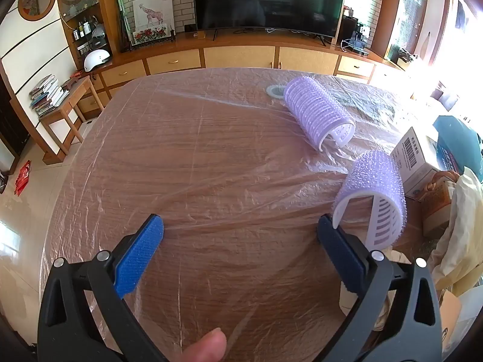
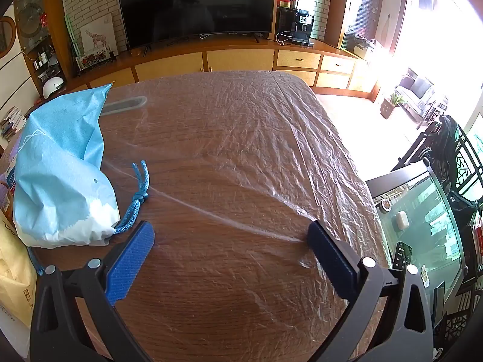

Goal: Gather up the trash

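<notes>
Both our left gripper [image 1: 240, 230] and right gripper [image 2: 231, 232] gape, grasping nothing; nearest hair roller [image 1: 372, 193] touches our left gripper's right finger; it may roll away if nudged; blue bag [image 2: 60, 175] sits beside the right gripper's left finger.

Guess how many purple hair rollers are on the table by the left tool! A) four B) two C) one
B, since the left wrist view shows one purple roller lying farther back on the plastic-covered table and a second purple roller close beside the open left tool, and no others.
</notes>
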`<move>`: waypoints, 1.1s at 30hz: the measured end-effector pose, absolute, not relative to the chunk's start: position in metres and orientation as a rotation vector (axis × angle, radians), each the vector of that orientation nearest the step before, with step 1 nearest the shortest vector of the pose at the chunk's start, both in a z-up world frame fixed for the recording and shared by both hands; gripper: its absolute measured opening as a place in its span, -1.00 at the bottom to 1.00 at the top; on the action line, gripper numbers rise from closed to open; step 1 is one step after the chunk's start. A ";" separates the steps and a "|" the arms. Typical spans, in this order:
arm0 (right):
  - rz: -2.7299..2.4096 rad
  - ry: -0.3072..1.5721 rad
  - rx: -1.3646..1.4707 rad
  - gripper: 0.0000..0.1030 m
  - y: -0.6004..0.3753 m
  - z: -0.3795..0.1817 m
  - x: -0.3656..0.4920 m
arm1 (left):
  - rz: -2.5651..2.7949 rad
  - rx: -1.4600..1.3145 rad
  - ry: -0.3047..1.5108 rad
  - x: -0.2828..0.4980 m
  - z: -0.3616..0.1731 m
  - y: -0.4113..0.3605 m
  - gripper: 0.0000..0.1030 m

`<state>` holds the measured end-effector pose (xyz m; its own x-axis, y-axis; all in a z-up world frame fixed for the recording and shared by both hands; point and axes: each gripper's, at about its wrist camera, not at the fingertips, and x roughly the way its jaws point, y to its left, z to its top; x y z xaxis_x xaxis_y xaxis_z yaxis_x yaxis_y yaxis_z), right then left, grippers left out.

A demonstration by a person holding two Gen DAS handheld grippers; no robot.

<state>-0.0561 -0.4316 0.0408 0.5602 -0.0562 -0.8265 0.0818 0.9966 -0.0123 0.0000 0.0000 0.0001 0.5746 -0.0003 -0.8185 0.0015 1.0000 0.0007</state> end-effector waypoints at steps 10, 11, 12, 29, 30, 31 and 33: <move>-0.082 0.973 0.029 0.93 -0.432 0.041 -0.056 | -0.001 0.001 0.959 0.000 0.000 0.000 0.97; -0.082 0.973 0.029 0.93 -0.432 0.041 -0.056 | -0.001 0.001 0.959 0.000 0.000 0.000 0.97; -0.082 0.973 0.029 0.93 -0.432 0.041 -0.056 | -0.001 0.001 0.959 0.000 0.000 0.000 0.97; -0.082 0.973 0.029 0.93 -0.432 0.041 -0.056 | -0.001 0.001 0.959 0.000 0.000 0.000 0.97; -0.082 0.973 0.029 0.93 -0.432 0.041 -0.056 | -0.001 0.001 0.959 0.000 0.000 0.000 0.97; -0.082 0.973 0.029 0.93 -0.432 0.041 -0.056 | -0.001 0.001 0.959 0.000 0.000 0.000 0.97; -0.082 0.973 0.029 0.93 -0.431 0.041 -0.056 | -0.001 0.001 0.959 0.000 0.000 0.000 0.97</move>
